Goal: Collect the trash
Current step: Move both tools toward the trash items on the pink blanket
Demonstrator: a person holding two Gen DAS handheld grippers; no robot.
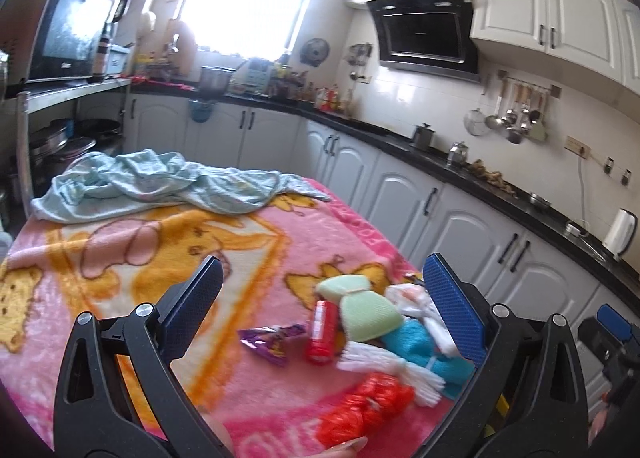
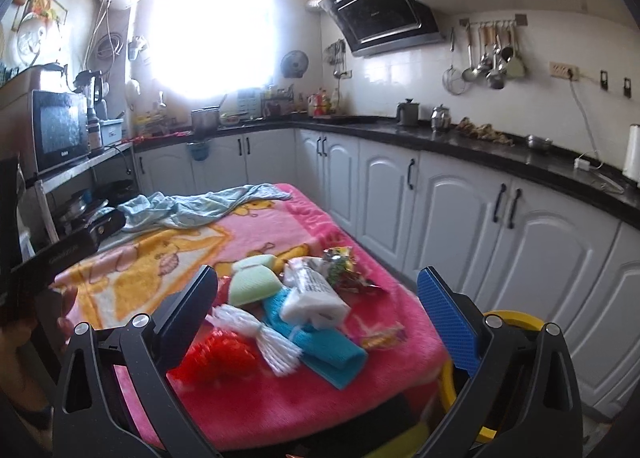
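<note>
Kitchen scene with a table covered by a pink cartoon-print blanket (image 2: 280, 218). Both tongs stand wide apart and hold nothing: the left gripper (image 1: 324, 308) hangs over the near-right part of the table, and the right gripper (image 2: 318, 308) frames the same pile from the near edge.

Trash items lie mixed with soft goods near the table's right edge: a purple snack wrapper (image 1: 268, 342) and a red cylindrical packet (image 1: 321, 332) side by side, a crumpled foil wrapper (image 2: 340, 264) farther back, and a small orange-yellow wrapper (image 2: 384, 336) at the near-right edge. Among them are a pale green sponge (image 2: 250, 282), a white packaged roll (image 2: 310, 290), a white yarn tassel (image 2: 264, 332), a blue cloth (image 2: 320, 342) and a red mesh bundle (image 2: 216, 354). A yellow-rimmed bin (image 2: 516, 320) stands just beyond the table's near-right corner.

Likely risks:
- The wrappers touch or overlap the sponge and cloth, so a broad closing may gather non-trash as well.
- Thin wrappers on deep pile may slip between the pads or snag the blanket.
- The orange-yellow wrapper sits near the edge and may be nudged off.
- The two grippers converge on one pile and could collide.

Legible writing: dark print on the white roll and lettering on the red packet, both too blurred to read.
</note>
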